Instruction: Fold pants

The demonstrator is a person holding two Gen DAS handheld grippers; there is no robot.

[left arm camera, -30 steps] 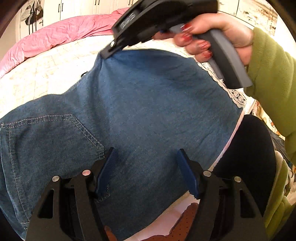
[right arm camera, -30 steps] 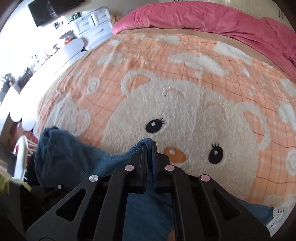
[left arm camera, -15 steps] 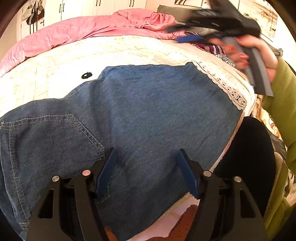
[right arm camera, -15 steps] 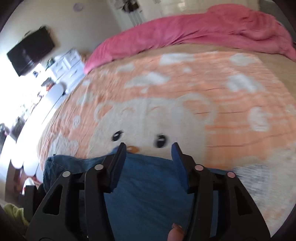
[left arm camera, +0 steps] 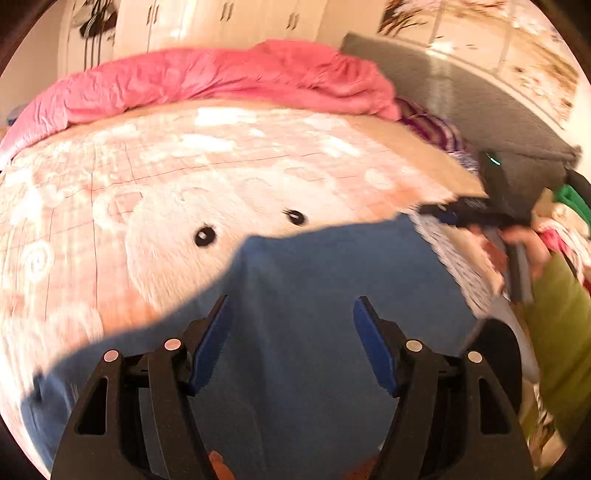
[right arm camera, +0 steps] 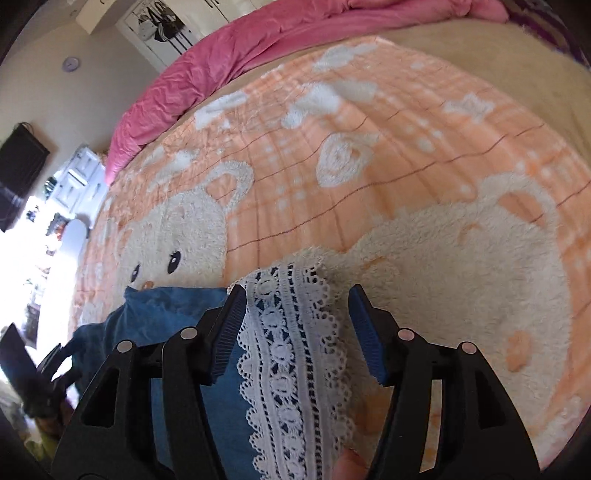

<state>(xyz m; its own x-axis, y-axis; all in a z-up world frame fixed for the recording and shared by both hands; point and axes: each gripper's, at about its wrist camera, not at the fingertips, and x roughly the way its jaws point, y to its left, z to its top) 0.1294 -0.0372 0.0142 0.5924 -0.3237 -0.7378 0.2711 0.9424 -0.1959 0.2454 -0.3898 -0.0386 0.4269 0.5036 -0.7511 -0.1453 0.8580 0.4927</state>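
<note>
Bed covered by a peach-and-cream fleece blanket bearing a bear-face design. A crumpled pink duvet lies along the blanket's far edge. A purple striped cloth sits at the duvet's right end. Beyond the duvet stand white wardrobe doors. Left of the blanket: white drawers and a dark wall-mounted screen.

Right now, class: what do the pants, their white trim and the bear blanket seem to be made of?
Pants: blue denim by the look, matte woven cloth that creases.
White trim: openwork lace, probably cotton, with scalloped edges and holes showing blue beneath.
Bear blanket: plush fleece, likely synthetic, with a fuzzy raised pile on the cream shapes.
</note>
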